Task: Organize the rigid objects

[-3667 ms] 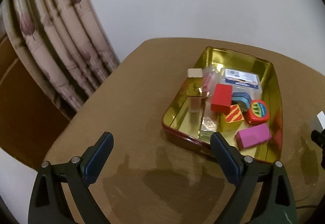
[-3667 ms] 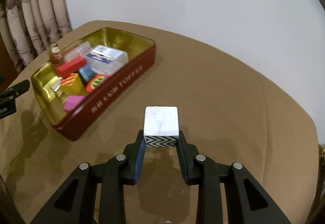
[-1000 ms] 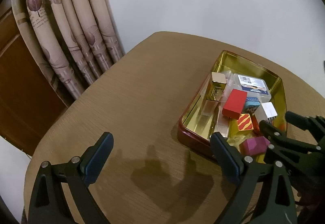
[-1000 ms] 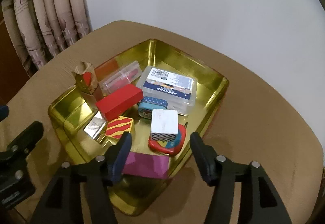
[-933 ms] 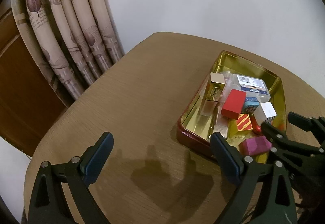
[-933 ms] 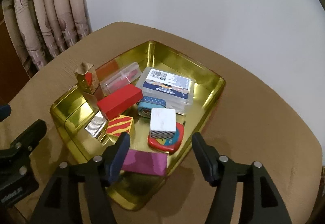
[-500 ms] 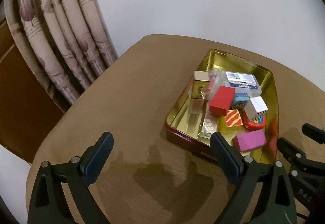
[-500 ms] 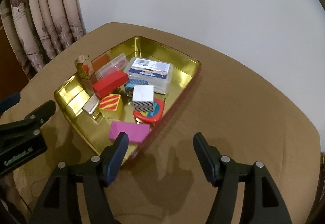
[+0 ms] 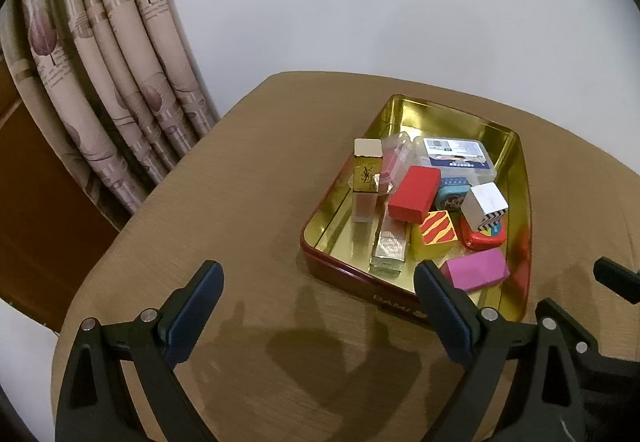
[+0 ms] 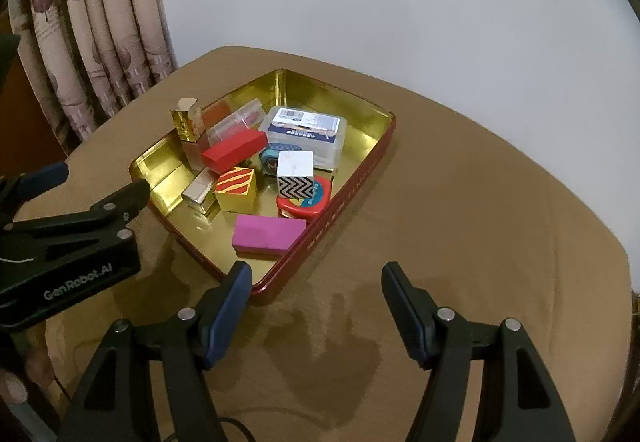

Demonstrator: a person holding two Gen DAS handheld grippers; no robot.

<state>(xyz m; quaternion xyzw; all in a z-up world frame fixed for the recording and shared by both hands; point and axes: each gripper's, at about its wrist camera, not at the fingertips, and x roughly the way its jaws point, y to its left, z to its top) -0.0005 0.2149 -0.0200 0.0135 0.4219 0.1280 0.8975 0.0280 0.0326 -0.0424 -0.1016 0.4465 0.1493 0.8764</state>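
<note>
A red tin with a gold inside (image 9: 448,113) (image 10: 360,181) sits on the round brown table. In it lie a white cube with a black zigzag side (image 9: 484,201) (image 10: 295,174) on a red tape measure (image 10: 306,203), a pink block (image 9: 476,269) (image 10: 268,234), a red block (image 9: 414,193) (image 10: 234,151), a yellow striped cube (image 9: 436,234) (image 10: 237,187), a clear labelled box (image 9: 454,157) (image 10: 306,133) and a gold perfume bottle (image 9: 366,177) (image 10: 186,131). My left gripper (image 9: 318,306) is open and empty before the tin. My right gripper (image 10: 316,300) is open and empty at the tin's near corner.
Patterned curtains (image 9: 104,81) (image 10: 100,21) hang left of the table, with a white wall behind. The left gripper's body (image 10: 68,242) shows at the left of the right wrist view. The table edge curves close on the right (image 10: 616,266).
My right gripper has let go of the white zigzag cube in the tin and drawn back, open. My left gripper has stayed open and shifted its view a little.
</note>
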